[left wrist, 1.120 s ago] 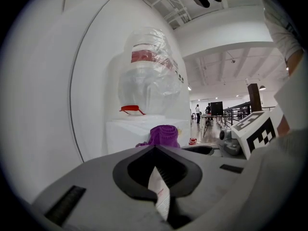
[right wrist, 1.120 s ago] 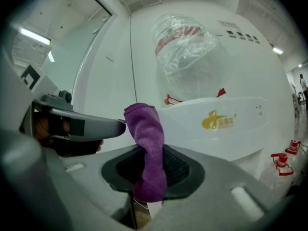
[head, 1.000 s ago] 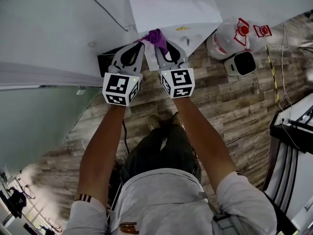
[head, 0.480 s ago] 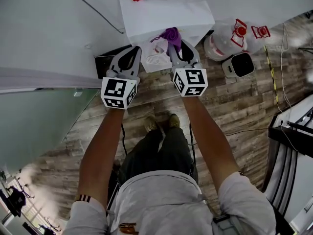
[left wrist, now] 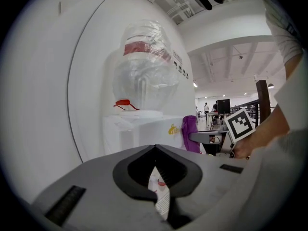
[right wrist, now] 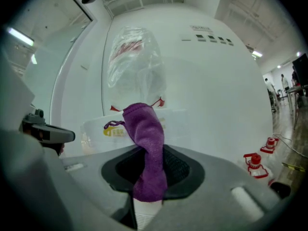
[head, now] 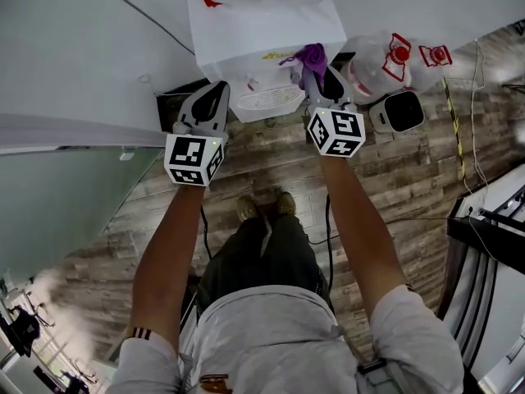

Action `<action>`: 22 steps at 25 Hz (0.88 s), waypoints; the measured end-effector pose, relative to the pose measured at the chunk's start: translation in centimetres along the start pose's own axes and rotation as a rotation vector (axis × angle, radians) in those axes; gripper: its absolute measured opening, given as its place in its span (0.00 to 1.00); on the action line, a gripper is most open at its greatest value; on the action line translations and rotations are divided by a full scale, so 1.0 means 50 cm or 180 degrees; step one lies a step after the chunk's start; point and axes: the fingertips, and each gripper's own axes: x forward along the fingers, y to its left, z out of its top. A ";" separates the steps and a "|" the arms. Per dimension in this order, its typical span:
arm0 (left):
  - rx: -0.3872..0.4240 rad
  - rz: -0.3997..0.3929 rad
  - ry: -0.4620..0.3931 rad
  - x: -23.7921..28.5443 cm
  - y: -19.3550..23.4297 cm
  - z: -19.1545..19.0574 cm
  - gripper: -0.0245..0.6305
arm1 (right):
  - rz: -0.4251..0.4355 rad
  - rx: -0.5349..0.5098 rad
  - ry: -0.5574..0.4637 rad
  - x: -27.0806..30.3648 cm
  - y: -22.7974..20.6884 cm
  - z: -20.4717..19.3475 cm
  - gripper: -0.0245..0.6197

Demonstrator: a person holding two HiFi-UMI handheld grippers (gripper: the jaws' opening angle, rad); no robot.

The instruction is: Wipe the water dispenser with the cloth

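The left gripper (head: 216,90) waits at the water dispenser (head: 261,25), its jaws pressed together on nothing. The right gripper (head: 321,74), pinching the purple cloth (head: 312,56), has swept rightward across the dispenser's front, so a wiping stroke seems under way.

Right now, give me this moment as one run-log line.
task: wipe water dispenser | right gripper: shut on purple cloth, at dispenser front | left gripper: shut, empty | cloth contact: unclear
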 end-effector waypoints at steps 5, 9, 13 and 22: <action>-0.0007 0.0094 0.0017 0.000 -0.007 -0.007 0.04 | -0.0067 0.0051 0.0014 -0.007 -0.059 -0.003 0.20; -0.0013 0.0179 0.0039 -0.002 -0.013 -0.015 0.04 | -0.0139 0.0191 0.0005 -0.010 -0.098 -0.007 0.20; -0.0022 0.0265 0.0052 -0.010 -0.018 -0.023 0.04 | -0.0194 0.0277 0.0029 -0.017 -0.135 -0.014 0.20; -0.0067 0.0388 0.0082 -0.035 -0.004 -0.054 0.04 | -0.0015 0.0118 -0.0044 -0.070 -0.094 -0.006 0.20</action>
